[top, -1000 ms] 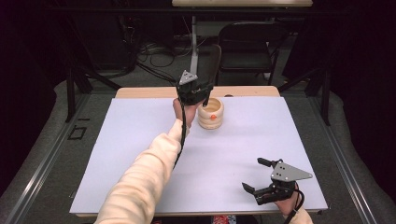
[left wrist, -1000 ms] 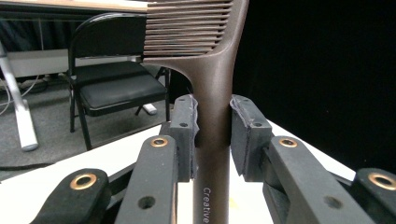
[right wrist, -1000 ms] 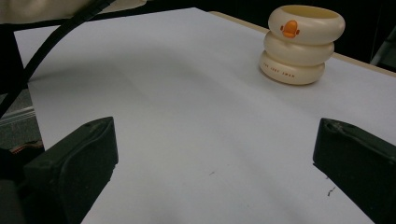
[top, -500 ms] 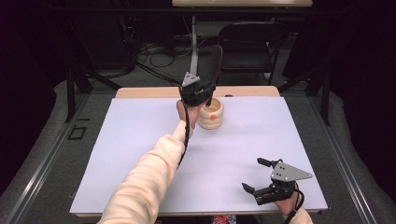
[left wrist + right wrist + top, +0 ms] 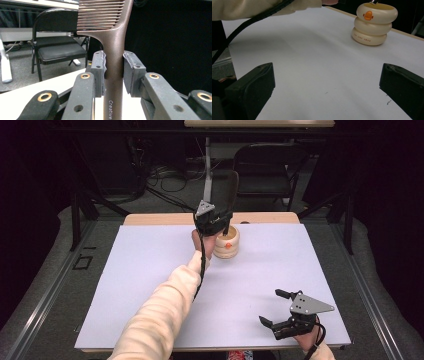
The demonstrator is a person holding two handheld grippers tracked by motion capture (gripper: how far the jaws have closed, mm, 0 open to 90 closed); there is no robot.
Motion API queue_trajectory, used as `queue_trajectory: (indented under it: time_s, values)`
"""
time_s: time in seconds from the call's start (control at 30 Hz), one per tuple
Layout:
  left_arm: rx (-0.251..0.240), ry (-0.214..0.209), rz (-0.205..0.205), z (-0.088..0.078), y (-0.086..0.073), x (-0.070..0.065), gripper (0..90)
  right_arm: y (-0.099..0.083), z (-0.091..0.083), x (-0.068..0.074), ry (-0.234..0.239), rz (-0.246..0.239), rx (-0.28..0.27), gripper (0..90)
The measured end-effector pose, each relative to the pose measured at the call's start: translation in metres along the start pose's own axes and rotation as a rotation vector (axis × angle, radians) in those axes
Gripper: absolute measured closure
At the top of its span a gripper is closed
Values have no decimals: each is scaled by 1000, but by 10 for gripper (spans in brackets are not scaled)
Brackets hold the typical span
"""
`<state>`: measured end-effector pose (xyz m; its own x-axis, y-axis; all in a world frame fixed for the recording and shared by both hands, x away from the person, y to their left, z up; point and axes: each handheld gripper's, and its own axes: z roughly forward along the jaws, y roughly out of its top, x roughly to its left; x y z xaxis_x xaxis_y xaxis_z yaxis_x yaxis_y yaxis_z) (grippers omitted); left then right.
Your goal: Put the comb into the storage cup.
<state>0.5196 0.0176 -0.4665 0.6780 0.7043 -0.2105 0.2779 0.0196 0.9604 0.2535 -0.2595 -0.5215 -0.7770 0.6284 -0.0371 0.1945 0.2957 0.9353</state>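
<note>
A dark room with black curtains surrounds you, and a folding chair (image 5: 265, 170) stands beyond the desk (image 5: 150, 270), whose top is covered by a white sheet. Your left sleeve (image 5: 160, 320) stretches up the middle of the desk toward its far edge. There, a cream holder (image 5: 227, 242) shaped like stacked rings, with an orange duck bill on its front, stands near the far edge. Your left gripper (image 5: 216, 222) is raised just beside and above that holder, and its fingers (image 5: 98, 67) are clamped on the handle of a brown comb (image 5: 113, 50), which stands upright with its teeth at the top. Your right gripper (image 5: 280, 307) sits at the near right corner of the desk, well apart from the holder, its fingers (image 5: 252, 85) spread wide with nothing between them.
</note>
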Motion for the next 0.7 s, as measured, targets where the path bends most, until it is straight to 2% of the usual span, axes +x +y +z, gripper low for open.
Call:
queue_trajectory:
  time_s: [0.4,0.7]
  values:
    - [-6,4,26,2,-13,3,727,0,0,0,0,1,0,0]
    - [11,0,44,3,-23,6,727,0,0,0,1,2,1,0]
